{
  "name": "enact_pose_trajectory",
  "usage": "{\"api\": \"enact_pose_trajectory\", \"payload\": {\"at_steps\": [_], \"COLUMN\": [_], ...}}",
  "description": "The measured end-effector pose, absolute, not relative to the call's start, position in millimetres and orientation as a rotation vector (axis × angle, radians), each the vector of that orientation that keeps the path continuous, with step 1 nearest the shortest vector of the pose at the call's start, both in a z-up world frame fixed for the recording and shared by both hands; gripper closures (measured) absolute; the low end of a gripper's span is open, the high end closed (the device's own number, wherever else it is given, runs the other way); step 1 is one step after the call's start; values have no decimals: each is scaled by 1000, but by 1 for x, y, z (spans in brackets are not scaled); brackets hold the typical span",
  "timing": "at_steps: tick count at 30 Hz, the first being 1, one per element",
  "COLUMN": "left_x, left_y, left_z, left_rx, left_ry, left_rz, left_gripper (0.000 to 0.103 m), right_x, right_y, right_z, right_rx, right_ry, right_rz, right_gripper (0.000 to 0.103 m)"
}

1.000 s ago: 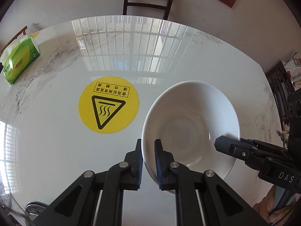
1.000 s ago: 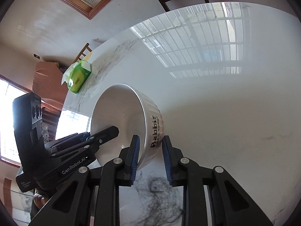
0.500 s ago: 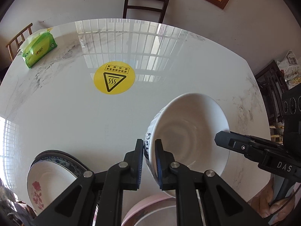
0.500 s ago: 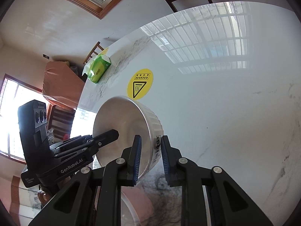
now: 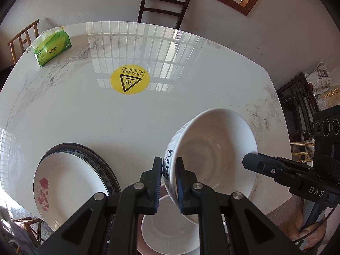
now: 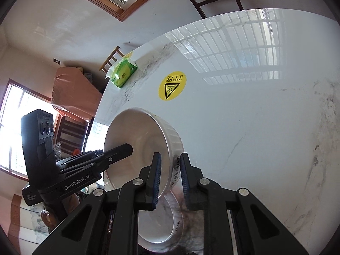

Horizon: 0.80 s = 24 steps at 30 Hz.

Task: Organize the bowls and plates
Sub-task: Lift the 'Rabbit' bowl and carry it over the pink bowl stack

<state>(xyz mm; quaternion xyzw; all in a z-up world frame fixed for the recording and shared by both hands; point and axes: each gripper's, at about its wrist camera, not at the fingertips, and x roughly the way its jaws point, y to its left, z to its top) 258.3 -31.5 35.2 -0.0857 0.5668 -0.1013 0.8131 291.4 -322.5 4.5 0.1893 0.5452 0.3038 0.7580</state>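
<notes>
A white ribbed bowl (image 5: 216,148) with dark lettering hangs tilted above the marble table (image 5: 106,116), held from both sides. My left gripper (image 5: 169,163) is shut on its near rim. My right gripper (image 6: 170,159) clamps the opposite rim (image 6: 173,148), its jaws closing tighter on it, and its fingertip (image 5: 250,159) shows in the left wrist view. Directly below the held bowl sits a second white bowl (image 5: 167,231) at the table's near edge, also seen in the right wrist view (image 6: 157,227). A stack of plates (image 5: 63,176), topped by a rose-printed one, lies to the left.
A green tissue pack (image 5: 53,47) rests at the far left corner. A yellow hot-surface sticker (image 5: 130,79) marks the table's middle. A dark chair (image 5: 163,2) stands behind the far edge. A person's hand (image 5: 297,233) holds the right gripper's handle.
Both grippers have lifted the bowl off the table and carried it back toward the near edge. The plate stack and the lower bowl have come into view.
</notes>
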Motion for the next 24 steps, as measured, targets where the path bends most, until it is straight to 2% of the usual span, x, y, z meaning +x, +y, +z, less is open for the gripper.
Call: {"api": "enact_pose_trajectory", "payload": {"at_steps": [12, 24], "left_x": [201, 181], "left_y": [-29, -23], "left_z": [26, -5], "left_rx": [-176, -182], "left_ry": [1257, 1318], "left_rz": [-217, -201], "left_gripper": [90, 90], "right_x": [239, 218], "right_y": [-319, -306], "right_z": [5, -15], "right_rx": [389, 367], "right_ry": [1227, 1280], "right_rz": [709, 699], "right_gripper": [85, 83]}}
